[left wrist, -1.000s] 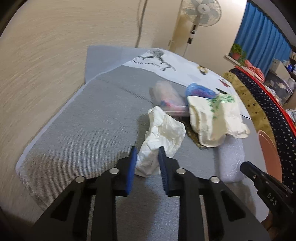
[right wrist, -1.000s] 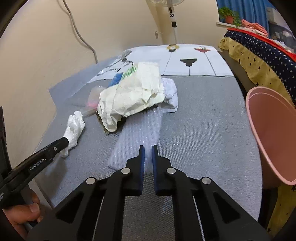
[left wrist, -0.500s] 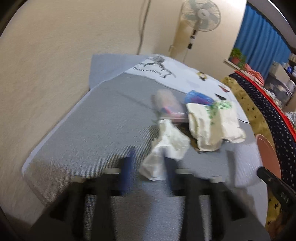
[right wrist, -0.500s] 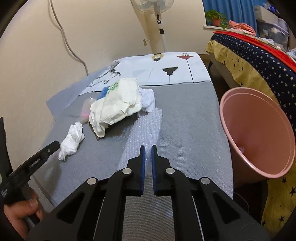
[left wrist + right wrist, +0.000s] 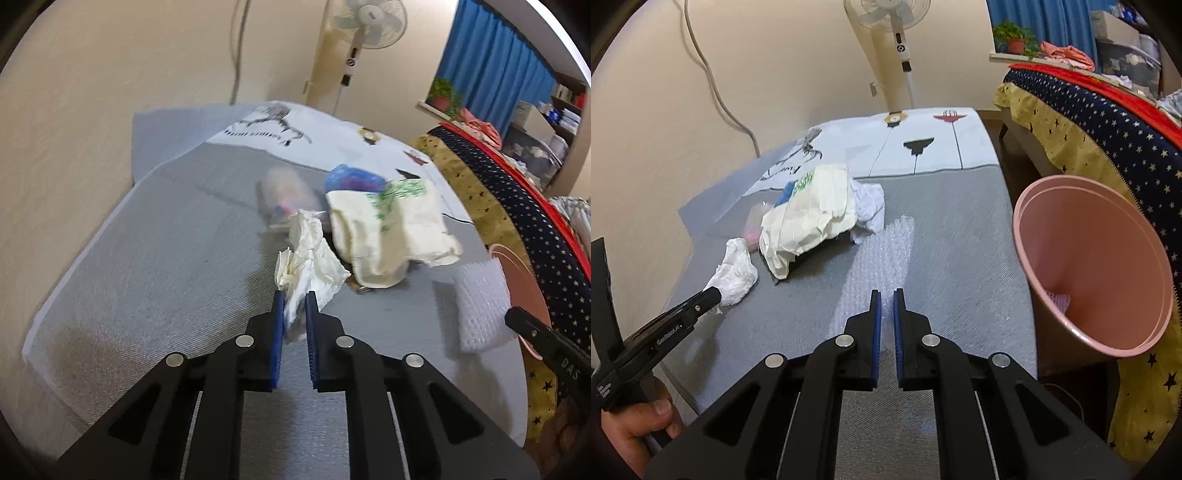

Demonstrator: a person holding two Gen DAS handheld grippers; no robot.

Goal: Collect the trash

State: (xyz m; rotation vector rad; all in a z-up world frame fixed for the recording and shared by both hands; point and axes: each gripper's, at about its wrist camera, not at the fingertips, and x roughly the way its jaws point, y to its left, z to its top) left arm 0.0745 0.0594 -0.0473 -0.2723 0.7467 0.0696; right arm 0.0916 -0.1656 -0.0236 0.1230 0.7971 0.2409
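Note:
A crumpled white paper (image 5: 314, 258) lies on the grey mat (image 5: 166, 240). My left gripper (image 5: 294, 299) is closing, and its blue pads pinch the paper's near end. The right wrist view shows the same paper (image 5: 737, 273) at the left gripper's tip. My right gripper (image 5: 886, 295) is shut on the near edge of a bubble wrap sheet (image 5: 882, 251), which the left wrist view shows slightly raised (image 5: 480, 299). A pink bin (image 5: 1034, 221) stands tilted at the mat's right edge with a small scrap inside.
A cream plastic bag (image 5: 388, 229) sits over a heap with a blue bag (image 5: 354, 177), a clear bag (image 5: 288, 195) and a white cloth (image 5: 870, 203). A bed with a starred cover (image 5: 1108, 122) runs along the right. A standing fan (image 5: 897, 44) is by the far wall.
The left jaws opened wide, then closed on the paper's near end. The right gripper drew back and rose a little with the bubble wrap, and the pink bin's mouth came into full view.

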